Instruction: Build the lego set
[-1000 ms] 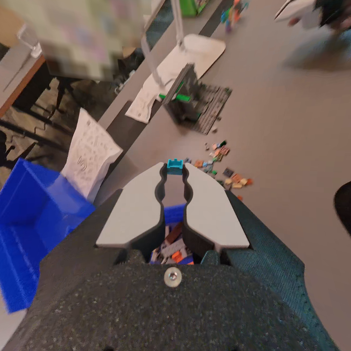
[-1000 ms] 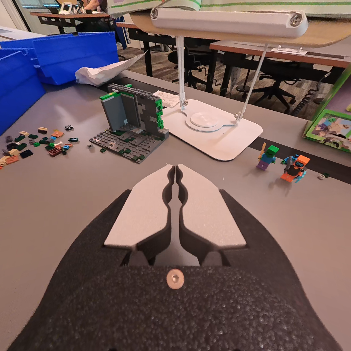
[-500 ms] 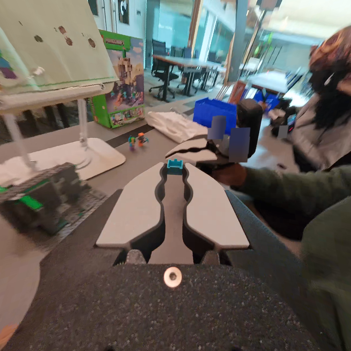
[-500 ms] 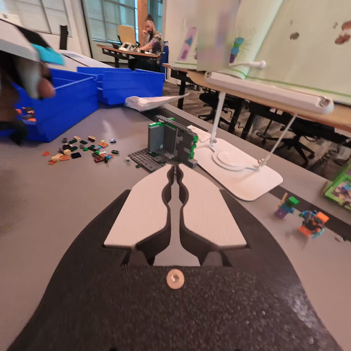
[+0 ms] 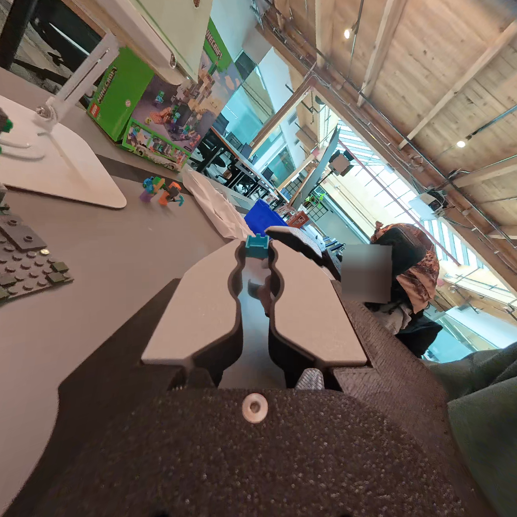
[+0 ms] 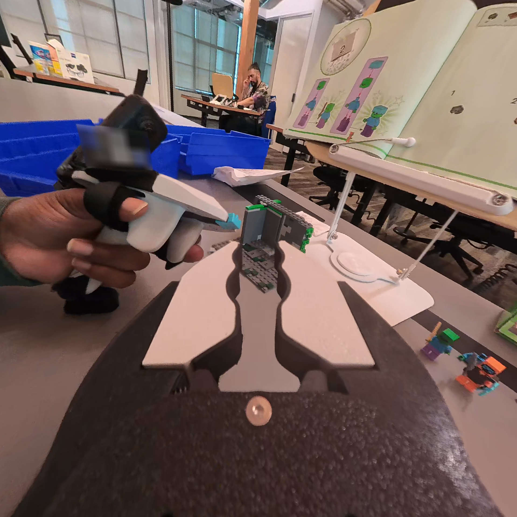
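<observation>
Hidden: far half of the grey baseplate cut off at the left wrist view's edge; build's floor partly masked behind right gripper's tips.
Left gripper: tilted hard, clamped on a small teal brick right at the tips, held in the air.
Left hand: wrapped round the handle, just left of the grey-and-green wall build.
Right gripper: jaws parted a moderate gap, nothing between, aimed at the build.
Table: two minifigures off to the right.
</observation>
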`<state>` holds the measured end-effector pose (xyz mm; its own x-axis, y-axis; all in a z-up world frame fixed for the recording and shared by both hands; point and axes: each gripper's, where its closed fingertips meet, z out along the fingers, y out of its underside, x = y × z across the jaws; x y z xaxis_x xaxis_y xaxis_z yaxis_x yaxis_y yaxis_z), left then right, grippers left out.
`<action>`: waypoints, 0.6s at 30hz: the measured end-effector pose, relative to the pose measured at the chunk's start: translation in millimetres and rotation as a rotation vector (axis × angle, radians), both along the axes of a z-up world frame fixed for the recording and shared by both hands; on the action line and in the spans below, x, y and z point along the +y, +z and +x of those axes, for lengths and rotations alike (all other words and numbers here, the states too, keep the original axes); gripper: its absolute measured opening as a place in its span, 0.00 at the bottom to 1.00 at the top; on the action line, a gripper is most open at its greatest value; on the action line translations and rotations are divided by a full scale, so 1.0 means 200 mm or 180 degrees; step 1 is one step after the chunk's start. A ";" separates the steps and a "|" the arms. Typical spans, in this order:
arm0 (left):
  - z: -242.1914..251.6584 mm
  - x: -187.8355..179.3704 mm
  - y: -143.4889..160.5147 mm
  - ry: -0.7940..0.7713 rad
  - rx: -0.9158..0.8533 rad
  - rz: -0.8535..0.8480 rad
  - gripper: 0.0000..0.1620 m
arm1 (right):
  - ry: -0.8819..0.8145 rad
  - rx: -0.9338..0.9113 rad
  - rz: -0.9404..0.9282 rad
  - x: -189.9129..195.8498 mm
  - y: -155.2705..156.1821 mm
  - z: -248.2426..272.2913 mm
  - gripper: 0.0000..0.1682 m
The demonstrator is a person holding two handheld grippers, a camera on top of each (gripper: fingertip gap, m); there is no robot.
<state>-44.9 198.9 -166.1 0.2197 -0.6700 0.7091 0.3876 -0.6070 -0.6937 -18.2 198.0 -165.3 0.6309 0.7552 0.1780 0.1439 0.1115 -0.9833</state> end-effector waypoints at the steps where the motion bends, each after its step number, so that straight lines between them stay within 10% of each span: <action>1: 0.00 0.00 -0.01 -0.0009 -0.0011 0.0011 0.09 | -0.0028 -0.0039 0.0017 0.00 -0.01 0.00 0.12; 18: 0.04 -0.05 -0.06 -0.0249 -0.0172 -0.0168 0.09 | 0.0180 -0.0137 0.0196 -0.07 -0.02 -0.10 0.09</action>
